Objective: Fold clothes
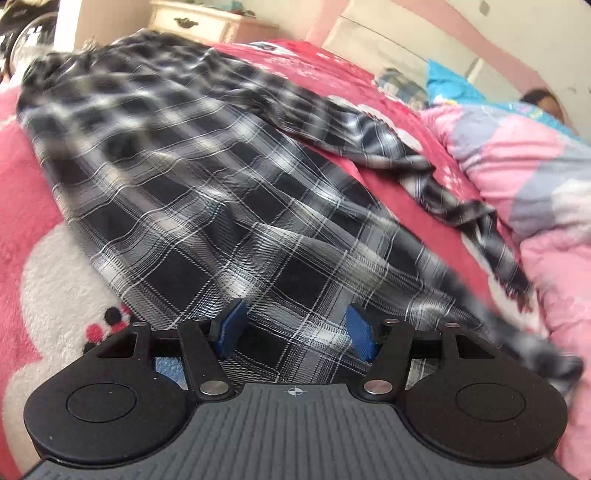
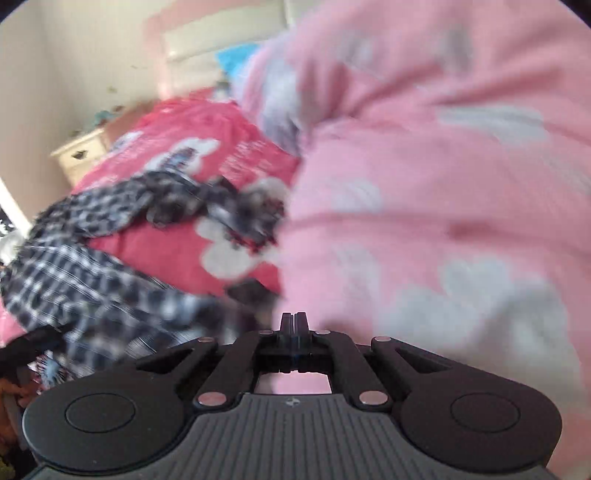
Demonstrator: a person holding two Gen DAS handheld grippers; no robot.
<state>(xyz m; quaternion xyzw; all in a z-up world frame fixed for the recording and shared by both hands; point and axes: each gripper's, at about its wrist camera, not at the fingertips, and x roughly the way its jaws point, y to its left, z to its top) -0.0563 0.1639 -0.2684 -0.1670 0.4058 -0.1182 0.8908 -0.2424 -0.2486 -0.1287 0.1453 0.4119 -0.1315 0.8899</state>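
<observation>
A black, grey and white plaid shirt (image 1: pixel 207 206) lies spread over the red bed cover, one sleeve (image 1: pixel 424 173) trailing toward the pink quilt. My left gripper (image 1: pixel 295 329) hovers just above the shirt's near hem, open, its blue pads (image 1: pixel 231 325) apart with only flat cloth showing beneath the gap. In the right wrist view the same shirt (image 2: pixel 96 291) is blurred at the left. My right gripper (image 2: pixel 294 320) is shut, fingertips pressed together with nothing visible between them, just right of the shirt's edge and in front of the quilt.
A puffy pink quilt (image 2: pixel 443 192) with pale patches fills the right side of the bed. The red fleece cover (image 1: pixel 48 258) has white cartoon shapes. A cream dresser (image 1: pixel 192 22) stands by the far wall. A person's head (image 1: pixel 545 99) lies at the far right.
</observation>
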